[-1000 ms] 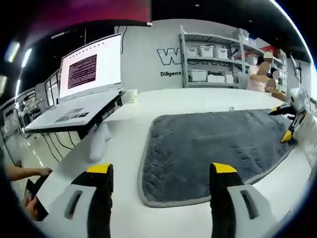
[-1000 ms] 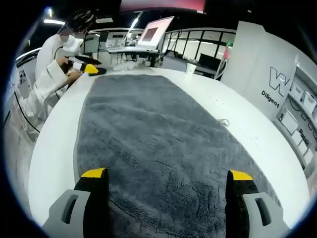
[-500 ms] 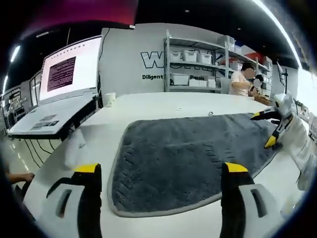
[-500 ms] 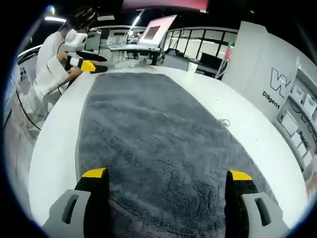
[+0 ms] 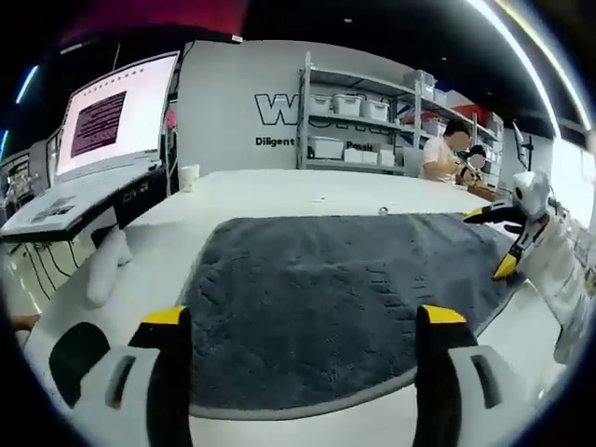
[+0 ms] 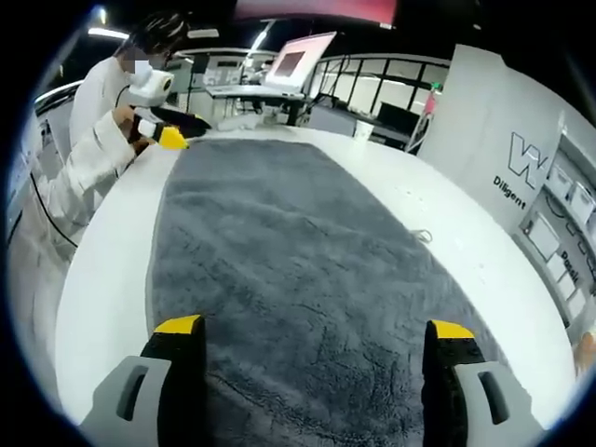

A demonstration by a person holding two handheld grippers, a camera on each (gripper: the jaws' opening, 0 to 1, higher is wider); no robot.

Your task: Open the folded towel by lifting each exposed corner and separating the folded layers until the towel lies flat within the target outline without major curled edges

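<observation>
Grey towel (image 6: 298,270) flat on the white table (image 6: 98,279), under both wide-spread, empty hand-held grippers (image 6: 313,328) (image 5: 294,317).

wall (image 5: 233,112): large "W…", cut off | below: "Diligent" | monitor (image 5: 107,116): text unreadable

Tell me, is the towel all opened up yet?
Nearly. The fluffy dark grey towel already lies spread flat on the white table, no folded layers showing. Both hand-held grippers, left and right, are open, holding nothing. Left: checking edges; no target outline is visible.
</observation>
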